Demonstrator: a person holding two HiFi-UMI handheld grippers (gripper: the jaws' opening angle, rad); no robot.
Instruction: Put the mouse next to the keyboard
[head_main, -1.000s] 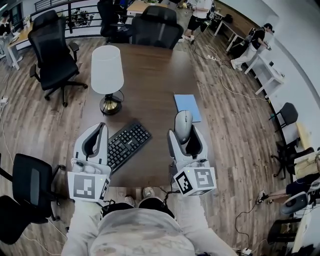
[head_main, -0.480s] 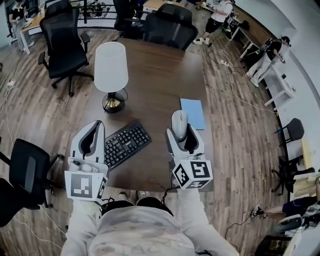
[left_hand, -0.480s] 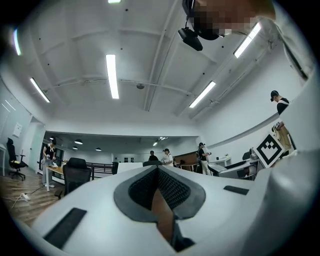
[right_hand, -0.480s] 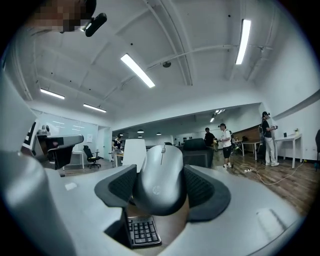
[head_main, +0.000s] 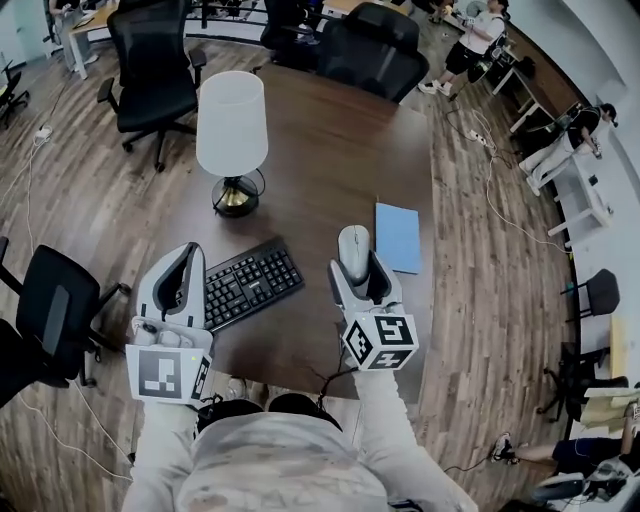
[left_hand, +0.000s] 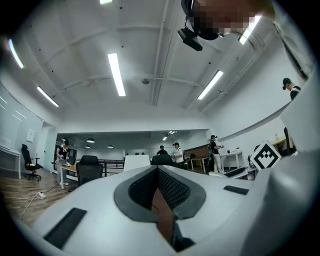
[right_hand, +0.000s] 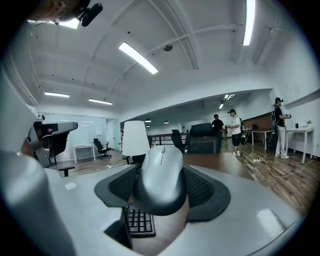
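A grey mouse (head_main: 352, 250) is held above the dark wooden table (head_main: 330, 150) with my right gripper (head_main: 355, 264) shut on its sides. In the right gripper view the mouse (right_hand: 160, 175) fills the space between the jaws of the right gripper (right_hand: 161, 192). The black keyboard (head_main: 250, 283) lies at an angle to the mouse's left, near the table's front edge, and shows under the mouse as the keyboard (right_hand: 139, 220). My left gripper (head_main: 188, 252) hovers at the keyboard's left end. The left gripper (left_hand: 158, 172) has its pads together with nothing between them.
A white-shaded lamp (head_main: 232, 130) on a brass base stands behind the keyboard. A blue notebook (head_main: 398, 237) lies just right of the mouse. Black office chairs (head_main: 375, 45) ring the table, and people stand at desks far right.
My right gripper has carried the mouse a little left, off the notebook's corner and nearer the keyboard. The left gripper has hardly moved. The head view has shifted.
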